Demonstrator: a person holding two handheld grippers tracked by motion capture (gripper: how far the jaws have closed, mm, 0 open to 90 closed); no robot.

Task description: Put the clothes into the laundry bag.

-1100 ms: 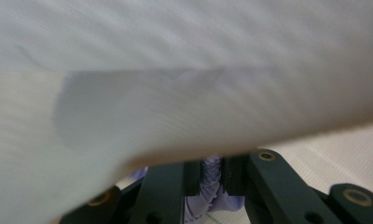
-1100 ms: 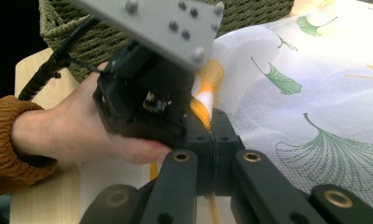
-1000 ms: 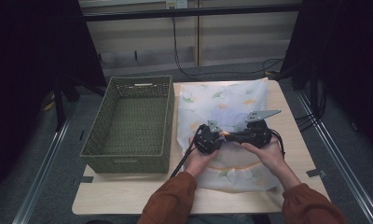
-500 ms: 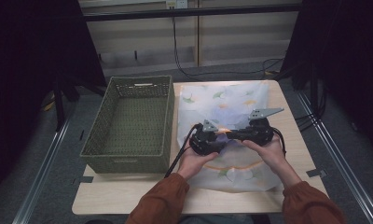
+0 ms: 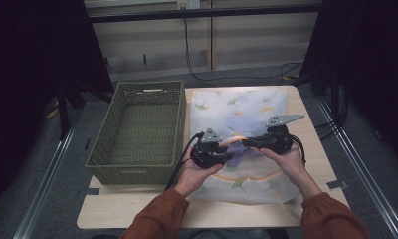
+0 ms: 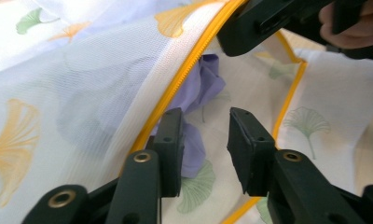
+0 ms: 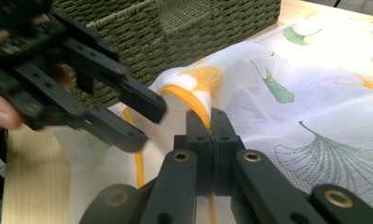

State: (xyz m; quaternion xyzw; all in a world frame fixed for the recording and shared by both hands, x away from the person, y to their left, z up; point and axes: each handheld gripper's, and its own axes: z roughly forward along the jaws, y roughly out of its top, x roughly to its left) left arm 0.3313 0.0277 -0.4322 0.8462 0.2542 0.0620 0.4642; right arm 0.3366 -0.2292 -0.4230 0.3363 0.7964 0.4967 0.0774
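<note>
The purple cloth [image 6: 198,93] lies mostly veiled behind the mesh bag [image 6: 82,102], its full shape unreadable. The picture's edge cuts off the other hand-held gripper [image 6: 287,21] at the top. The wicker basket [image 7: 184,28] is cropped and soft.

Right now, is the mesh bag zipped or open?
Open: the right gripper lifts one yellow zipper edge clear, showing purple cloth inside the bag.

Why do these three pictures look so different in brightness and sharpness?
High view: dim and soft, with dark surroundings and light falling mostly on the mesh laundry bag. Left gripper view: bright and close, with the yellow zipper fairly sharp and the cloth at the top washed out. Right gripper view: the left tool is smeared, and the bag's far cloth glares white.
</note>
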